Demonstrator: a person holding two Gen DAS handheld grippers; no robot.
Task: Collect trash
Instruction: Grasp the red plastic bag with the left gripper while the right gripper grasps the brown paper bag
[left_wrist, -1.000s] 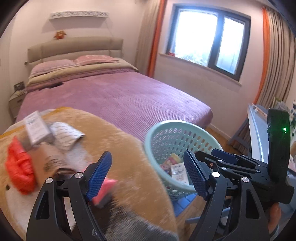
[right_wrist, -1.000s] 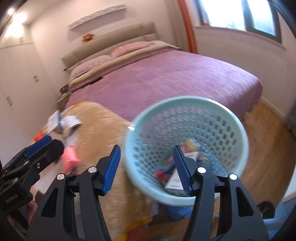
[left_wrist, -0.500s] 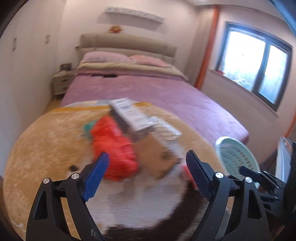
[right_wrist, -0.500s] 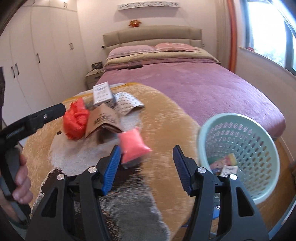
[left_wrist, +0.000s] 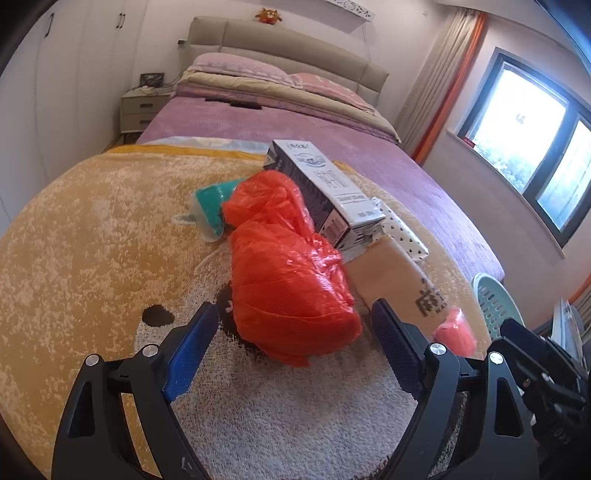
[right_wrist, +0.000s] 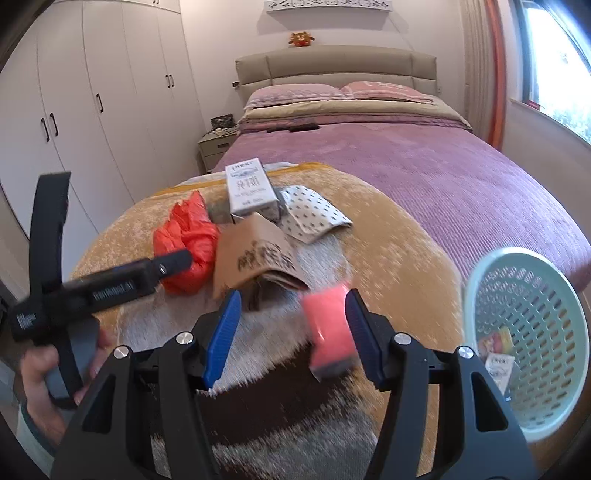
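A heap of trash lies on a round tan rug (left_wrist: 74, 258): a red plastic bag (left_wrist: 288, 280), a white and black carton (left_wrist: 325, 192), a brown paper bag (left_wrist: 399, 273), dotted paper (left_wrist: 402, 232) and a teal cup (left_wrist: 210, 206). My left gripper (left_wrist: 291, 343) is open, its wide jaws either side of the red bag's near end without pressing it. A pink packet (right_wrist: 330, 328) lies on the rug just inside the right finger of my open right gripper (right_wrist: 294, 299); the left pad is well clear of it. The red bag (right_wrist: 188, 240) shows left of the brown bag (right_wrist: 255, 254).
A pale green mesh basket (right_wrist: 532, 332) stands at the rug's right edge with a few packets inside. A purple bed (right_wrist: 406, 155) lies behind the rug, white wardrobes (right_wrist: 92, 110) to the left, a window to the right. A person's hand (right_wrist: 40, 373) grips the left tool.
Both views swung left, away from the basket and onto the trash heap. The left gripper closed in on the red bag. The pink packet now lies between the right gripper's fingers.
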